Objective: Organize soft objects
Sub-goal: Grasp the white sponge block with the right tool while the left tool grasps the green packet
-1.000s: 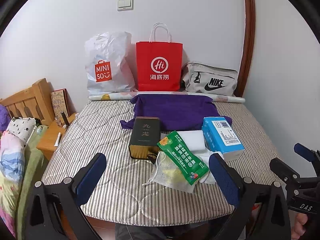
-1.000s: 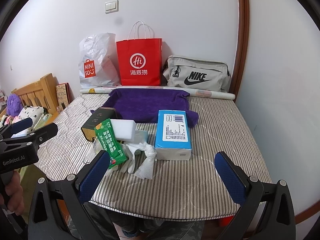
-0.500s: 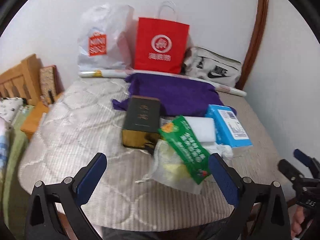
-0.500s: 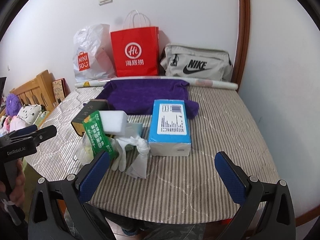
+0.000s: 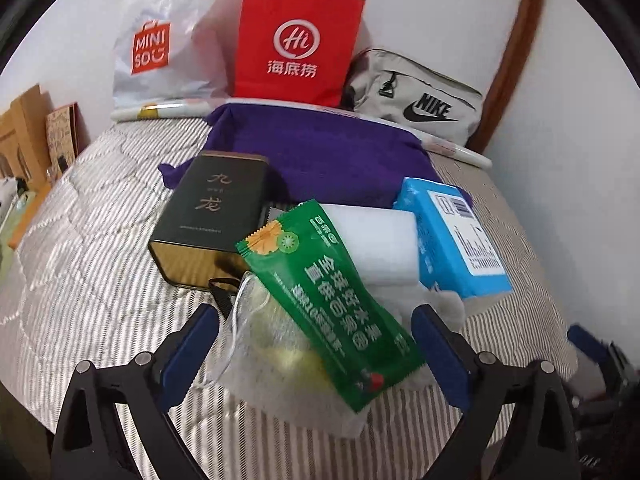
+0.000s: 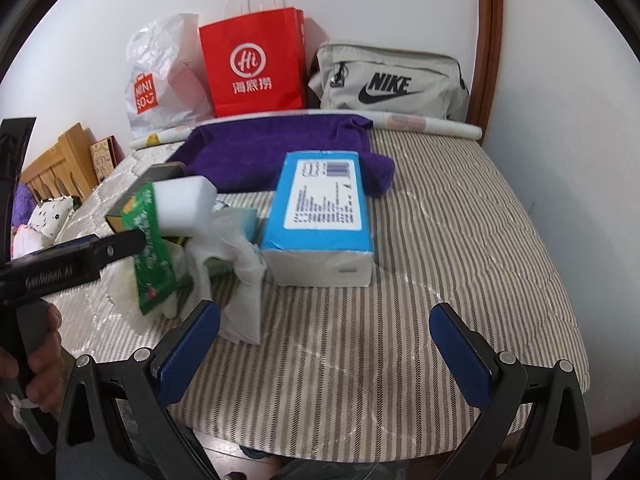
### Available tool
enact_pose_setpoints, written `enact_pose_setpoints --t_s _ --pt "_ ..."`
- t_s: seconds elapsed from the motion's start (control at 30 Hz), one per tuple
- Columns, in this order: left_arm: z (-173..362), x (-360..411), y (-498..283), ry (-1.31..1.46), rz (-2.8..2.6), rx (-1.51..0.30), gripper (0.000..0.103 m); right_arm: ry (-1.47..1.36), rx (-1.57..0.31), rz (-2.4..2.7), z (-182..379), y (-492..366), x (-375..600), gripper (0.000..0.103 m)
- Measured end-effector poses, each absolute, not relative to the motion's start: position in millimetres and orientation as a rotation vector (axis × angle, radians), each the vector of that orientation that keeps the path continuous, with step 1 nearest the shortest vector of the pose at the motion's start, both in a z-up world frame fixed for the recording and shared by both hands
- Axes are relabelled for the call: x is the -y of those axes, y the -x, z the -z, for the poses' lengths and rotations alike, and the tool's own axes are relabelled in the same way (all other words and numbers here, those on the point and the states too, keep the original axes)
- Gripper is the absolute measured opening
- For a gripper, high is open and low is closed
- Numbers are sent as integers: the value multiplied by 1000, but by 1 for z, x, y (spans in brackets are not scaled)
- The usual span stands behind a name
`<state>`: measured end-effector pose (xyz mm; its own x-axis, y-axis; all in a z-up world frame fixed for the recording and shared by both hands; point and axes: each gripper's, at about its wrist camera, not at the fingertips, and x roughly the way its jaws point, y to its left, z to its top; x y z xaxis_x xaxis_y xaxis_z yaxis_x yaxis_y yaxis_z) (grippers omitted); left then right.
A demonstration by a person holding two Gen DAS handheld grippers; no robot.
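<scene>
A pile lies on the striped mattress [image 5: 92, 280]: a green snack packet [image 5: 332, 300] over a white mesh pouch [image 5: 276, 364], a white sponge block [image 5: 376, 240], a blue tissue pack [image 5: 456, 240] and a dark tin [image 5: 212, 216]. A purple cloth [image 5: 320, 152] lies behind. My left gripper [image 5: 316, 356] is open, its fingers on either side of the packet and pouch. My right gripper [image 6: 324, 352] is open and empty in front of the tissue pack [image 6: 324, 216], beside a white plastic glove [image 6: 240, 264].
A white Miniso bag [image 5: 168, 44], a red paper bag [image 5: 296, 48] and a grey Nike bag [image 5: 420, 100] stand against the back wall. A rolled sheet [image 6: 424, 124] lies before them. A wooden headboard [image 6: 60, 164] is at the left.
Both grippers have moved forward towards the pile. The left gripper's fingers now flank the green packet and mesh pouch. The right gripper has closed in on the tissue pack.
</scene>
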<state>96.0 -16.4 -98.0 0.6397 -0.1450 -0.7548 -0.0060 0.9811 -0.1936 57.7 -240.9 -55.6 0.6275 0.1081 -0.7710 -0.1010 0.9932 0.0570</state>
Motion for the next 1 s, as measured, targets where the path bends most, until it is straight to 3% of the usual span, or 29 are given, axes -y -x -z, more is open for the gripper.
enact_pose_setpoints --t_s 0.07,0.13,0.27,0.37,0.47,1.0 --pt "104 19 -106 180 70 -896 96 -7 -899 -122 63 -62 242 103" --pt "111 20 -114 185 69 -914 85 -3 -917 -125 71 -66 243 103" --pt "117 17 -122 193 81 -928 52 5 -944 -118 83 -72 245 103" --pt "116 13 -122 186 110 -920 46 2 -951 -119 87 -76 245 103" --pt "111 6 -119 162 99 -897 32 -1 -957 -122 89 -79 242 103" --pt "123 -69 -113 274 109 -908 16 52 -957 -147 88 -87 212 103"
